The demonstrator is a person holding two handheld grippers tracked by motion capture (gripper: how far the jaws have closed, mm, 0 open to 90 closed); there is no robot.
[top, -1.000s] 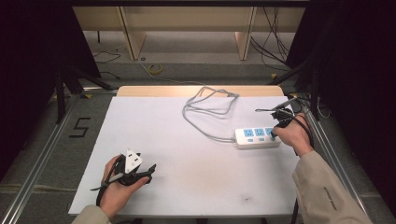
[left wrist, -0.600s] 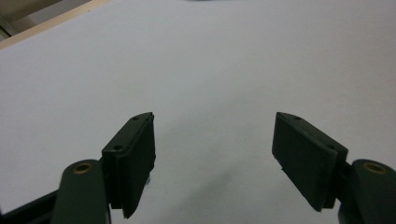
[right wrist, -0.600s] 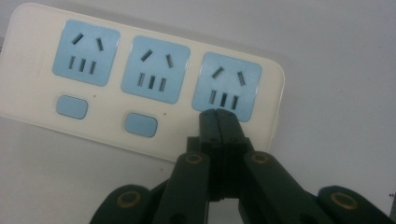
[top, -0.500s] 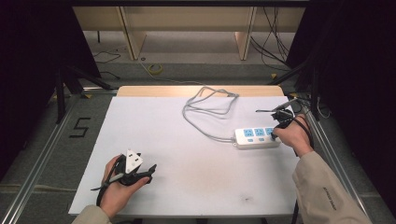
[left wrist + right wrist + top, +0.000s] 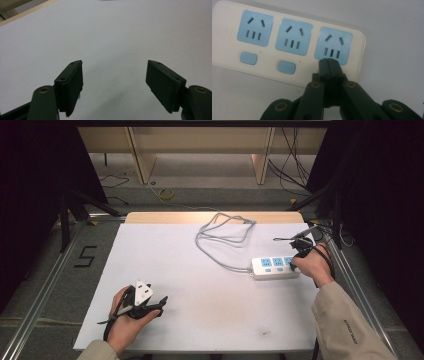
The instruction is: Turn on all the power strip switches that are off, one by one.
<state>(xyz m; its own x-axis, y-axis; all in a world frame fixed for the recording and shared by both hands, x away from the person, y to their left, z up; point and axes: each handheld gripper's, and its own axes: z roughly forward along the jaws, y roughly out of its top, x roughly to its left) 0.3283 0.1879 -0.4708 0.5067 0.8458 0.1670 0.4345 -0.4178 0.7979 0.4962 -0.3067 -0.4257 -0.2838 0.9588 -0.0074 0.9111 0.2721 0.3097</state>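
At power strip point(image 5: 287, 45) | right gripper point(image 5: 328, 61) unmoved, fingers still together

Beige sleeve point(image 5: 345, 325), small dark print; black gripper point(image 5: 328, 62), brass pivot screws.

The power strip point(image 5: 275, 267) lies at the table's point(image 5: 200, 320) right edge, its cable point(image 5: 222, 232) coiled behind it.

A white rectangular counter point(image 5: 200, 270) with a pale wooden strip along its far edge stands over a grey floor point(image 5: 210, 197). A black numeral five point(image 5: 85, 256) is marked on the floor left of it. Beyond stand light wooden shelf uprights point(image 5: 140, 152), with a yellow cable coil point(image 5: 166, 194) and dark cables point(image 5: 290, 165) nearby.
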